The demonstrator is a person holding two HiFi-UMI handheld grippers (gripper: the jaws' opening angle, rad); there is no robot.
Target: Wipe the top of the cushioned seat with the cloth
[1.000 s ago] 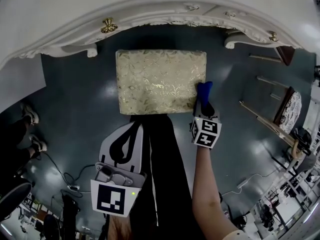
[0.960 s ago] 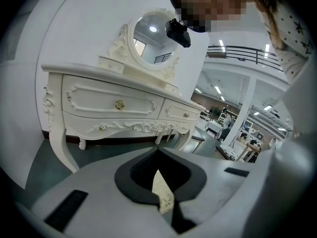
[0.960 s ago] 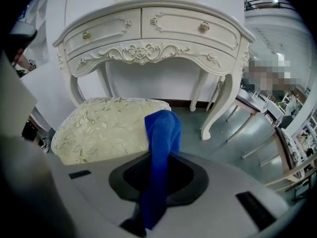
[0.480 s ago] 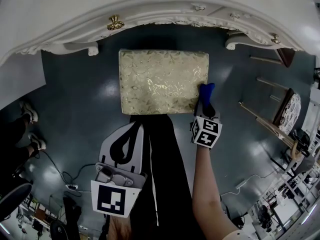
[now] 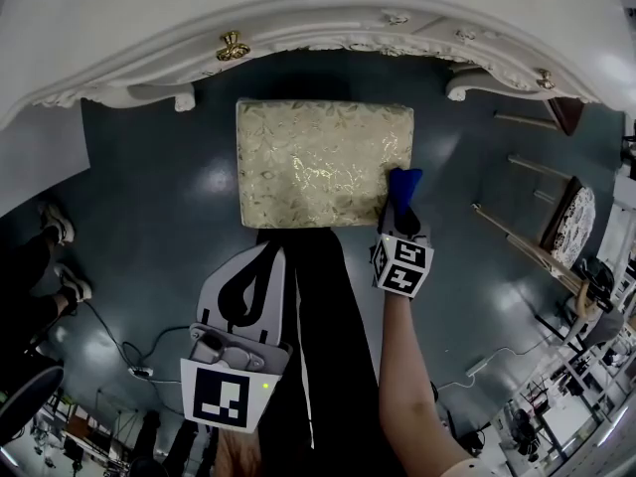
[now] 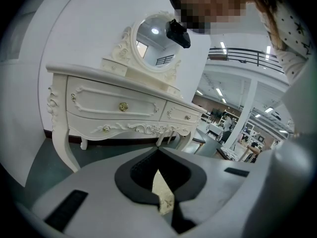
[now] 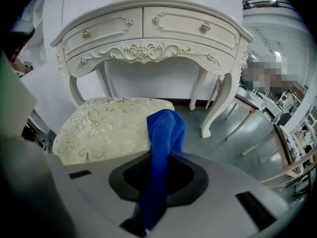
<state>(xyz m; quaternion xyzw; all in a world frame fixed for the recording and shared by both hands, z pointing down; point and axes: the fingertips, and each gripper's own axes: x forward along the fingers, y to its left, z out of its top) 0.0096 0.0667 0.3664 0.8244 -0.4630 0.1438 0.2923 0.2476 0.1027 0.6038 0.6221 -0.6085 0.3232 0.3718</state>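
Observation:
The cushioned seat (image 5: 318, 157), cream with a gold leaf pattern, stands on the floor in front of a white dressing table (image 5: 298, 23). My right gripper (image 5: 401, 210) is shut on a blue cloth (image 5: 403, 183), which hangs at the seat's right front corner. In the right gripper view the cloth (image 7: 166, 130) rises out of the right gripper (image 7: 157, 182), just right of the seat (image 7: 106, 128). My left gripper (image 5: 260, 256) is held low and back from the seat, shut and holding nothing. Only a sliver of seat (image 6: 163, 195) shows past the left gripper (image 6: 159, 202).
The dressing table (image 7: 148, 29) curves round behind the seat, with its legs at both far corners. Wooden chairs (image 5: 571, 217) lie at the right. Shoes (image 5: 60, 229) and cables (image 5: 139, 361) are at the left. A dark trouser leg (image 5: 318, 316) is between the grippers.
The right gripper and cloth have edged slightly left, closer over the seat's right front corner. The left gripper has stayed where it was.

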